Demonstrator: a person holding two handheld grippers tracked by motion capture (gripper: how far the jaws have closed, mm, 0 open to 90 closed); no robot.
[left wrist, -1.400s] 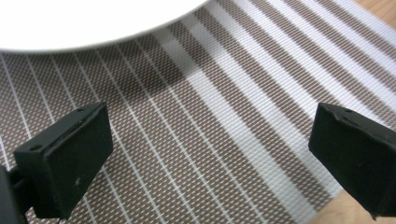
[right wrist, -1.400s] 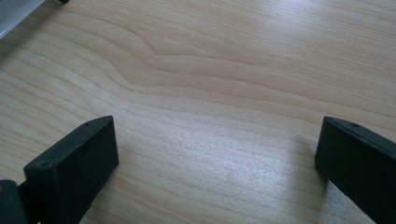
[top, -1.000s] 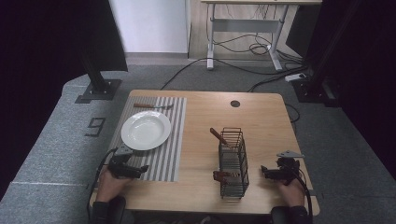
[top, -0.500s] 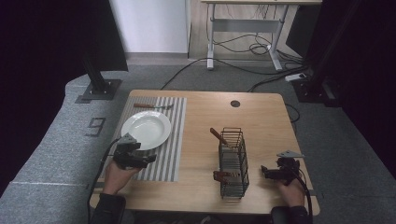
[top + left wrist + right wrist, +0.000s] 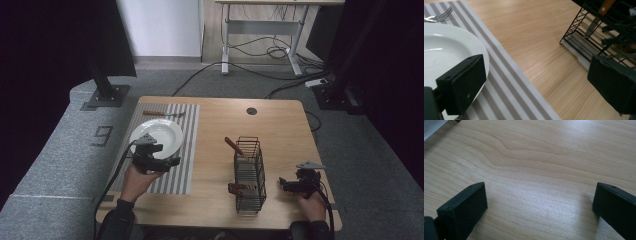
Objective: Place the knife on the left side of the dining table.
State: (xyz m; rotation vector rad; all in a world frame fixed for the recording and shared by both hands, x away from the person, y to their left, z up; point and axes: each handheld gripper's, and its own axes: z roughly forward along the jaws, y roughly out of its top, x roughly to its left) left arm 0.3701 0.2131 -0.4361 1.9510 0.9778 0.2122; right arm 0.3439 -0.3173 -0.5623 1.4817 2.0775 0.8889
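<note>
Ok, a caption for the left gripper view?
Open left hand-held gripper beside round white plate on striped placemat.

We log plate point(image 5: 446, 50): cut off at left edge in left gripper view, near rim hidden behind own jaw. Fork point(image 5: 439, 17): tines only, handle cut off. Wire rack point(image 5: 596, 30): far part cut by right edge, contents blurred. In high view, rack point(image 5: 248, 172) utensils too small to identify.

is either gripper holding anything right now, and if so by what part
Nothing is held. The left gripper has its jaws wide apart beside the white plate, nothing between them. The right gripper is open over bare table.
</note>
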